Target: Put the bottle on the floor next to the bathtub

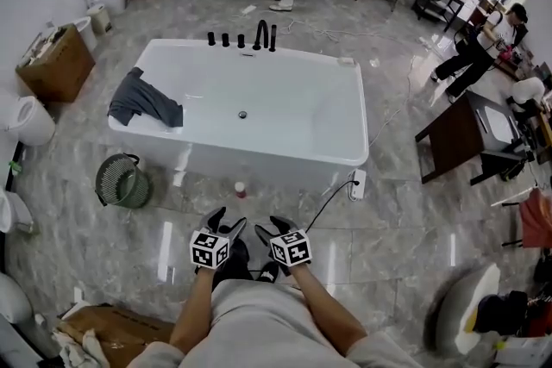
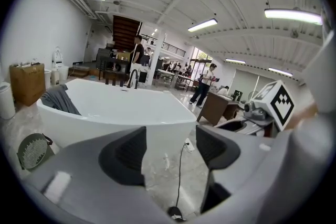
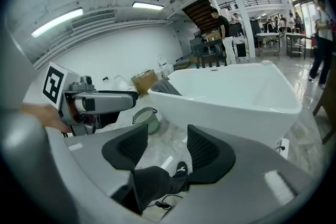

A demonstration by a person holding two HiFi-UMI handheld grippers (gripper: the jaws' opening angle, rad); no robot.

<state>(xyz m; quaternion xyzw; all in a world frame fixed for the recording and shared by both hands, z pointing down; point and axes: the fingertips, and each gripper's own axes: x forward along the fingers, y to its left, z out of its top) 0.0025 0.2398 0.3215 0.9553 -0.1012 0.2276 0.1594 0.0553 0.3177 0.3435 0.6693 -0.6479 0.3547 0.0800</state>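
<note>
A small white bottle with a red cap (image 1: 240, 190) stands on the marble floor, close against the front wall of the white bathtub (image 1: 259, 159). In the left gripper view the bottle (image 2: 166, 161) shows small, between the jaws but far off. My left gripper (image 1: 226, 221) and right gripper (image 1: 270, 227) hang side by side above my lap, a short way back from the bottle. The left gripper (image 2: 170, 152) is open and holds nothing. The right gripper (image 3: 164, 149) is open too, with only floor, my trouser leg and my shoe behind its gap.
A green wire basket (image 1: 121, 181) stands left of the tub's front. A power strip (image 1: 357, 184) with a black cable lies at the right corner. A dark cloth (image 1: 145, 99) hangs over the tub's left rim. A brown desk (image 1: 453, 138) is at right; people stand further back.
</note>
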